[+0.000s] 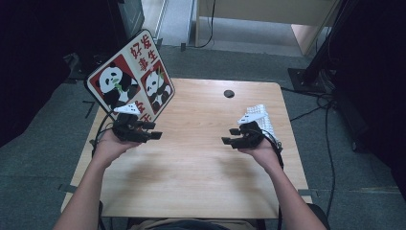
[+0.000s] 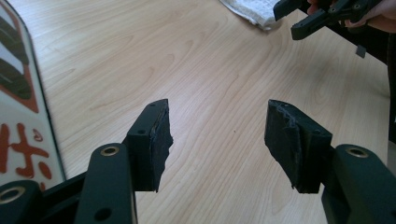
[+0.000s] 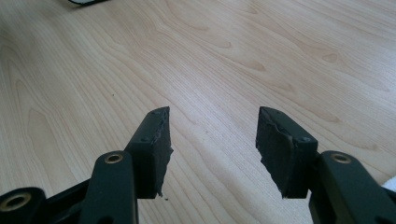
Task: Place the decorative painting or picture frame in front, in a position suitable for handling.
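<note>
The black two-jaw left tool (image 1: pixel 152 130) has its jaws wide apart and holds nothing. The black two-jaw right tool (image 1: pixel 230 136) is wide too. Both bare forearms reach forward.

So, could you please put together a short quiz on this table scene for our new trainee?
1. Fill in: the red, white and black picture board at the table's left side shows two ____.
2. Which thing lies nearest the right tool?
A. the white textured cloth
B. the picture board
C. a metal bowl
3. True or false: the left tool is shut on something.

Key:
1. pandas
2. A
3. False: its jaws stand open with only bare wood showing between them.
</note>
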A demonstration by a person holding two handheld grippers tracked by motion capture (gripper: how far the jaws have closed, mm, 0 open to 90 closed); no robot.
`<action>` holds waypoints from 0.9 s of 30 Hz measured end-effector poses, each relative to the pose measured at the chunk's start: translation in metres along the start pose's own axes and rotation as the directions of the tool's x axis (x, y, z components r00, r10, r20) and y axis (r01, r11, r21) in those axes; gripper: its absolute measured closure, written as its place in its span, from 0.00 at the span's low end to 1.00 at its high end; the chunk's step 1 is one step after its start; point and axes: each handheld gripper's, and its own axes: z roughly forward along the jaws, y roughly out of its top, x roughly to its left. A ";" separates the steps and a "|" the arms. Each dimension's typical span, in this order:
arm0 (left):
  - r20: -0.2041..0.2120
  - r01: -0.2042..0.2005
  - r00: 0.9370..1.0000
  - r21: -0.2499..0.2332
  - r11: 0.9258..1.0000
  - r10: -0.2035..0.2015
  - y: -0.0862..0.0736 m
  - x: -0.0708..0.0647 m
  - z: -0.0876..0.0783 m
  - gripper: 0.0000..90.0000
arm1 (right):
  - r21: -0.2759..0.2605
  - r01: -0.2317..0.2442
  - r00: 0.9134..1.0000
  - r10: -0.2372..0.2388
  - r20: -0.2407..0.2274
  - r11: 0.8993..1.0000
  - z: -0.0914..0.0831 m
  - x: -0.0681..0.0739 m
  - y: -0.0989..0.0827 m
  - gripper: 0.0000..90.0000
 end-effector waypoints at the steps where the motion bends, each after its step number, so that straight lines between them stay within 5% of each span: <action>1: -0.006 0.002 1.000 -0.005 1.000 -0.002 -0.001 0.000 -0.002 0.45 | 0.004 -0.001 1.000 0.001 -0.001 1.000 0.000 0.000 0.000 0.50; 21: -0.072 0.041 0.996 -0.070 0.997 -0.046 -0.017 0.012 -0.053 0.47 | 0.027 0.018 1.000 -0.017 -0.025 0.999 0.009 0.001 0.006 0.50; 27: -0.086 0.090 0.991 -0.089 0.992 -0.098 -0.022 0.019 -0.068 0.49 | 0.039 0.015 1.000 -0.014 -0.020 0.999 0.009 0.000 0.006 0.50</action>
